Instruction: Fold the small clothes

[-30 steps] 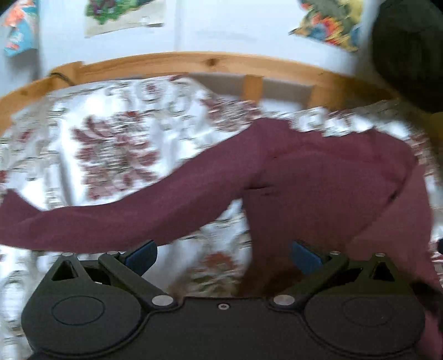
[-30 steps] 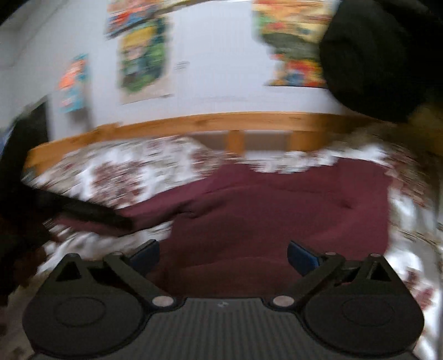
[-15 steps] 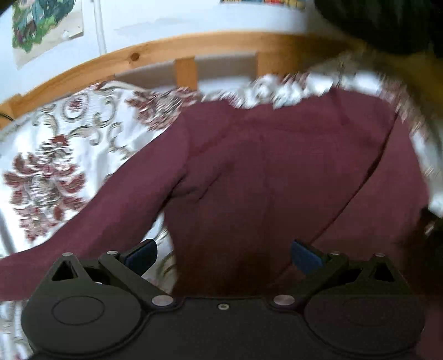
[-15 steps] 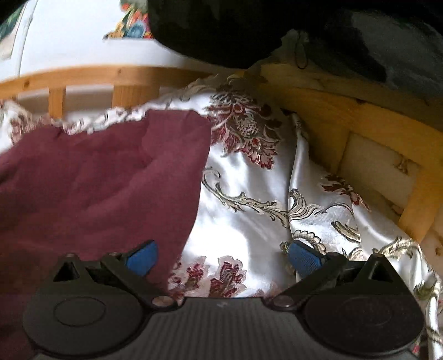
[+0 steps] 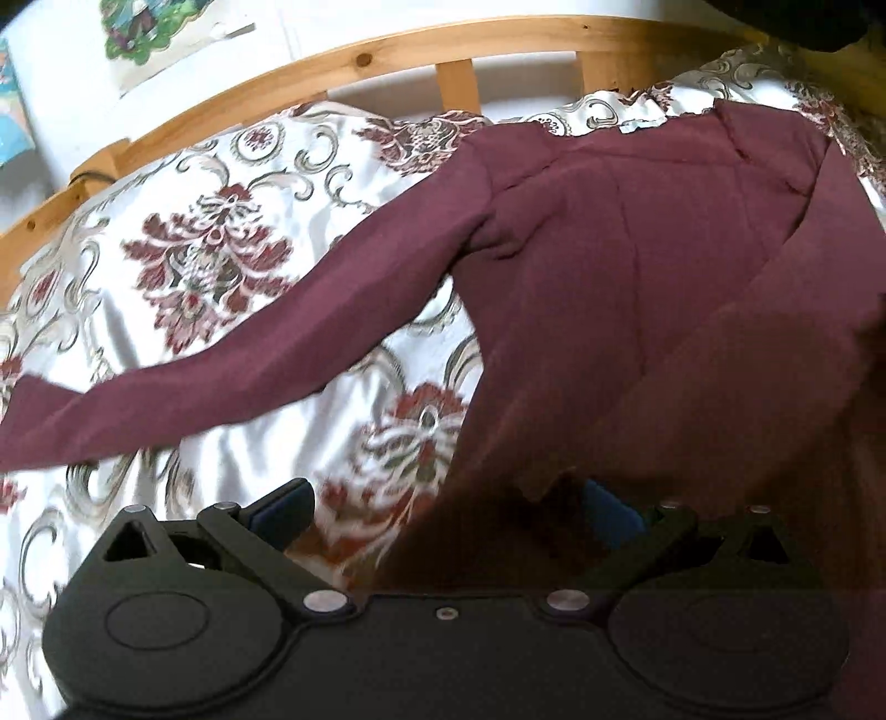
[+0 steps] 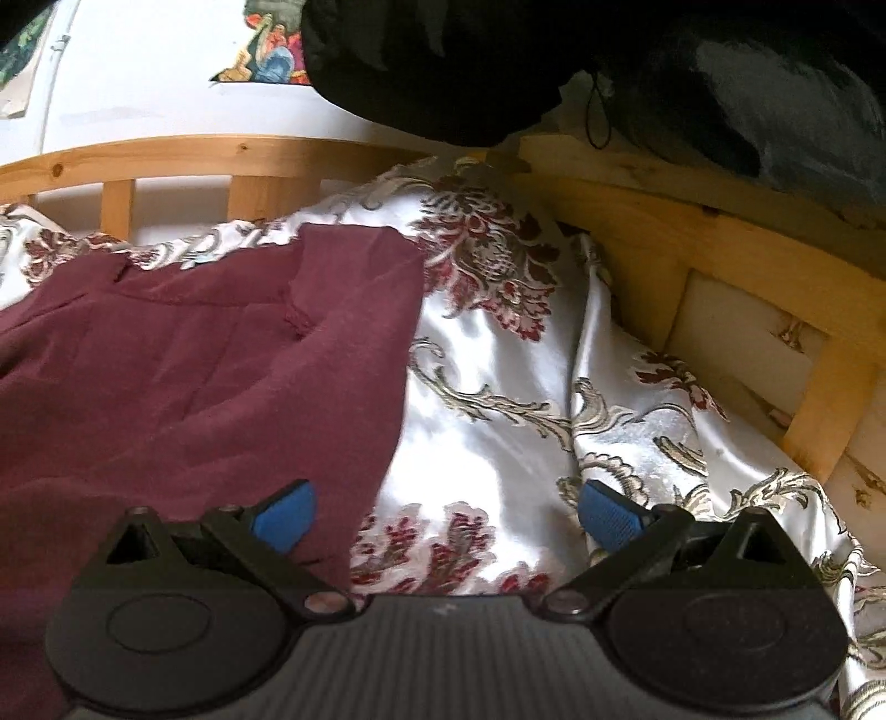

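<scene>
A maroon long-sleeved top (image 5: 637, 288) lies spread on a white floral bedspread (image 5: 221, 266). One sleeve (image 5: 266, 354) stretches out to the left. My left gripper (image 5: 443, 512) is open and empty, low over the top's near left edge; cloth lies between its blue pads. In the right wrist view the top (image 6: 210, 376) fills the left half. My right gripper (image 6: 446, 512) is open and empty, straddling the top's right edge, its left pad (image 6: 285, 512) over the cloth.
A wooden bed rail (image 5: 387, 61) runs along the far side and continues on the right (image 6: 720, 238). A black garment or bag (image 6: 498, 61) hangs over the far right corner. Posters hang on the white wall (image 5: 155, 33).
Both grippers have swung and settled lower over the top: the left view shifted back left to show the sleeve again, the right view held on the top's right edge. Both stayed open.
</scene>
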Demonstrator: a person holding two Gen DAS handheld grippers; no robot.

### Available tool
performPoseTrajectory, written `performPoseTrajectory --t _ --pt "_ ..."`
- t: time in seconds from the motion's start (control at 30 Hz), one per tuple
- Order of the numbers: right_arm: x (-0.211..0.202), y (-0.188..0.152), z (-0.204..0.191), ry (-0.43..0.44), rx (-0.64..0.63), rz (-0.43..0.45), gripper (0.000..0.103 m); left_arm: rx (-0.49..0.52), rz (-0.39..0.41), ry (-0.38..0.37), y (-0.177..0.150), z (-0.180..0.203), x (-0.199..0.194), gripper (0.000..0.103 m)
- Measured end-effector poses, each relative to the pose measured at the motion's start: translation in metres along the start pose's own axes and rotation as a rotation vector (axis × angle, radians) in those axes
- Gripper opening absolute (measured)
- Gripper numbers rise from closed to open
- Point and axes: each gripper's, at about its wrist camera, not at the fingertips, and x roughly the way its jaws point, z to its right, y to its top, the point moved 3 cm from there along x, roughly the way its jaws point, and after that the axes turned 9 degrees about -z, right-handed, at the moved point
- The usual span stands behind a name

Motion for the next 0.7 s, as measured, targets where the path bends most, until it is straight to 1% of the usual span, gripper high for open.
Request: performPoseTrajectory --t 0.1,0.13,0.17,0.2,0.23,0.27,0.33,0.4,0.47,0.53,0.6,0.63,0.7 --pt "-0.01 -0.001 -0.006 0.044 0.0 0.015 0.103 -0.069 0.018 0.003 -0.012 -0.02 -0.011 0.102" --pt "-0.013 -0.002 -0.008 0.06 0.002 0.021 0.103 -0.101 0.031 0.031 -0.014 -0.031 -0.014 0.102" --pt "-0.018 -0.003 -0.011 0.077 0.001 0.028 0.103 -0.128 0.041 0.079 -0.015 -0.04 -0.015 0.102" --pt "-0.021 -0.003 -0.013 0.092 0.0 0.036 0.103 -0.15 0.056 0.151 -0.016 -0.053 -0.017 0.102" --pt "-0.024 -0.003 -0.015 0.103 -0.002 0.042 0.103 -0.156 0.073 0.23 -0.016 -0.065 -0.018 0.102" --pt "-0.027 -0.003 -0.017 0.112 -0.004 0.048 0.103 -0.15 0.082 0.292 -0.015 -0.078 -0.017 0.102" --pt "-0.03 -0.004 -0.021 0.127 -0.013 0.06 0.103 -0.119 0.096 0.381 -0.009 -0.105 -0.015 0.102" --pt "-0.032 -0.003 -0.024 0.133 -0.019 0.069 0.103 -0.06 0.129 0.444 -0.001 -0.131 -0.015 0.102" --pt "-0.031 -0.003 -0.025 0.135 -0.014 0.068 0.103 0.015 0.137 0.463 0.009 -0.15 -0.013 0.102" --pt "-0.028 -0.003 -0.025 0.133 -0.005 0.06 0.103 0.1 0.104 0.458 0.021 -0.165 -0.005 0.102" --pt "-0.026 -0.003 -0.025 0.127 0.001 0.054 0.103 0.168 0.046 0.428 0.033 -0.175 0.006 0.095" --pt "-0.025 -0.003 -0.025 0.123 0.004 0.051 0.103 0.187 0.009 0.398 0.037 -0.18 0.011 0.09" --pt "-0.025 -0.003 -0.024 0.115 0.01 0.054 0.103 0.192 -0.074 0.333 0.039 -0.185 0.024 0.078"
